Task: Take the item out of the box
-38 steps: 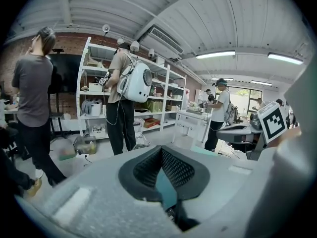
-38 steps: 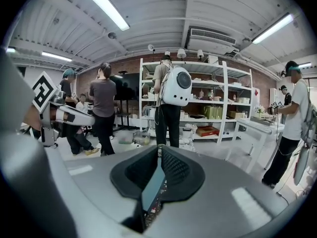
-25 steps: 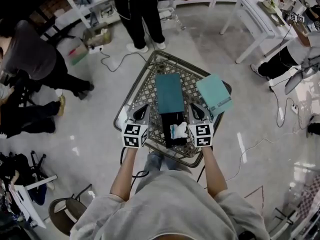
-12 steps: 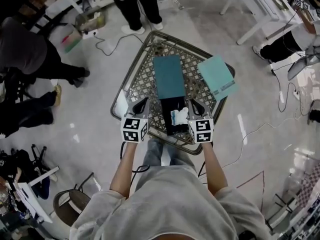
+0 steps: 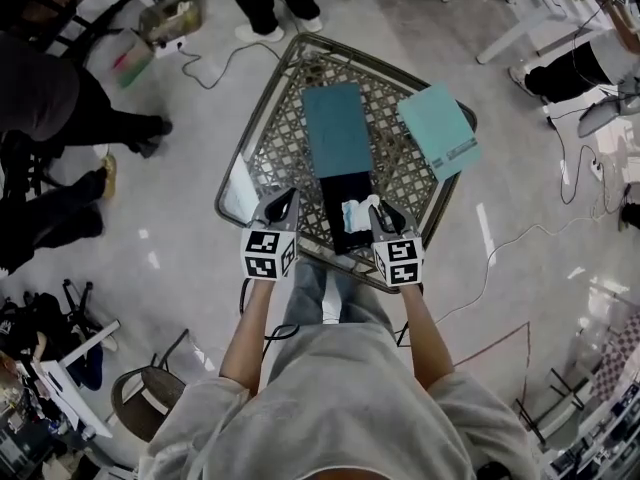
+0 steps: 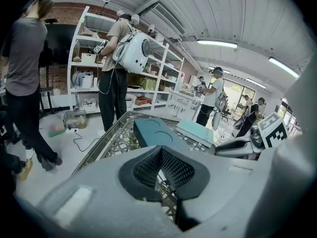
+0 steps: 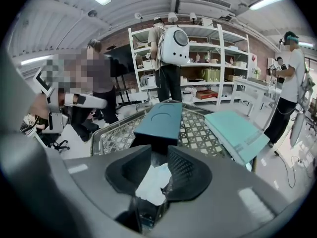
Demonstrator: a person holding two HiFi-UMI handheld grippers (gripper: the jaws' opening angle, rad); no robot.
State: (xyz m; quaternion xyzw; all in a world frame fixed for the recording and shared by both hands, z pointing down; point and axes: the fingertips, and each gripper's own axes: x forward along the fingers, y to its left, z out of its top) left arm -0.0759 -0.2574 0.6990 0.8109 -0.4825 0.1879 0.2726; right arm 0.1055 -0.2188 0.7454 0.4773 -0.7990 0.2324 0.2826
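Note:
A teal box (image 5: 337, 128) lies on the metal lattice table (image 5: 262, 148), with a black open box (image 5: 347, 236) just in front of it. A crumpled white item (image 5: 357, 213) sits over the black box's right side. My right gripper (image 5: 378, 211) has that white item (image 7: 153, 182) between its jaws. The jaws are opening, with a gap showing at the tips of my right gripper (image 7: 159, 152). My left gripper (image 5: 285, 200) hovers over the table left of the black box. Its pads meet at the tip, and my left gripper (image 6: 161, 148) holds nothing.
A teal lid (image 5: 440, 130) rests at the table's right corner, partly over the edge. People stand beyond the table and at the left. Cables (image 5: 215, 63) trail on the floor. White tables (image 5: 520, 8) stand at the upper right and a stool (image 5: 140, 403) at my lower left.
The right jaws have parted a little around the white item. Both grippers stay near the table's front edge, and the white item has shifted slightly toward the black box's middle.

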